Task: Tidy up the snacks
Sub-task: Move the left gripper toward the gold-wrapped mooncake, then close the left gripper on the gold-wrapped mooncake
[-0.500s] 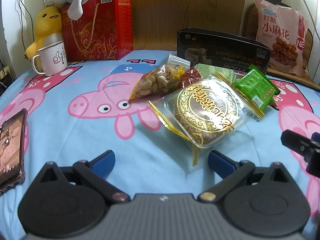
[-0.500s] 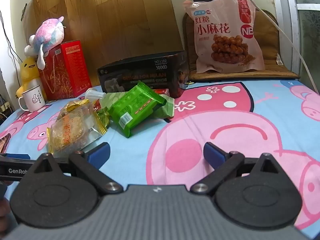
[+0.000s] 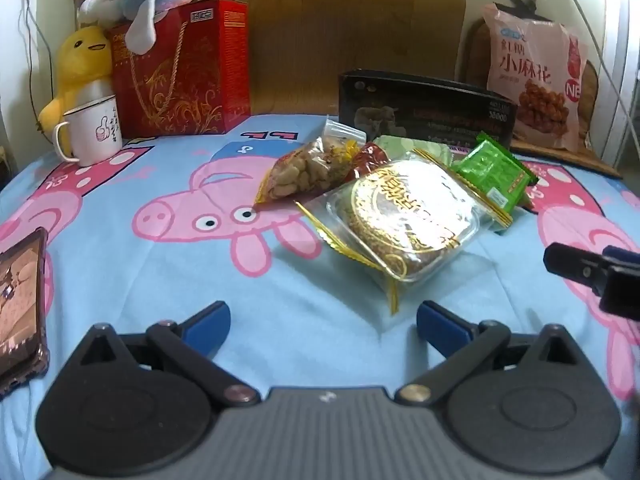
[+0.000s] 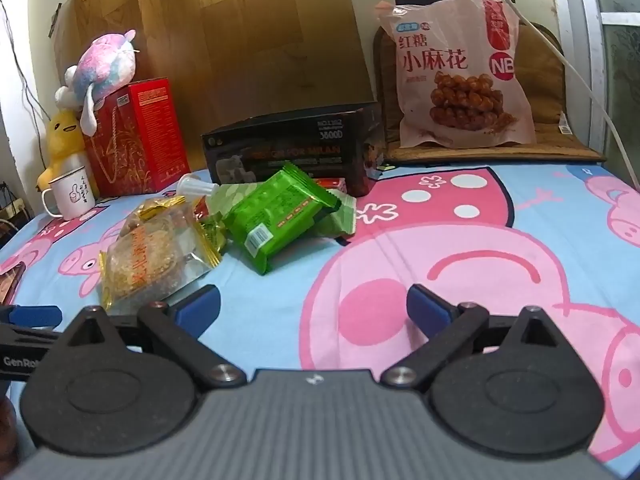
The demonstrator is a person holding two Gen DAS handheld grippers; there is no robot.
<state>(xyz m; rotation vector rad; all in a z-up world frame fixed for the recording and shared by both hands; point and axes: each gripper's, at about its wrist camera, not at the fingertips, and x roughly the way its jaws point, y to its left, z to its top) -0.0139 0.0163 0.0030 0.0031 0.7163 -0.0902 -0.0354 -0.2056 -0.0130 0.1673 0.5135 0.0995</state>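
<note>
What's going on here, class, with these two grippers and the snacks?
A person holds two grippers over a cartoon-pig sheet. The left gripper and right gripper are both open and empty. A snack pile lies ahead: mooncake, peanuts, green packet. Nothing has been picked up yet.

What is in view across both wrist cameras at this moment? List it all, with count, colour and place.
mooncake pack: 1, clear with gold trim, front of the snack pile
peanut bag: 1, clear and yellow, left of pile
green packet: 1, bright green, right of pile
pale green pouch: 1, under the green packet
black box: 1, behind the pile
pink snack bag: 1, upright at back right
red gift box: 1, back left
plush toys: 2, yellow and pastel, by the red box
mug: 1, white, front of the yellow plush
phone: 1, dark case, left edge
bedsheet: 1, blue with pink pigs
left gripper: open, empty
right gripper: open, empty
</note>
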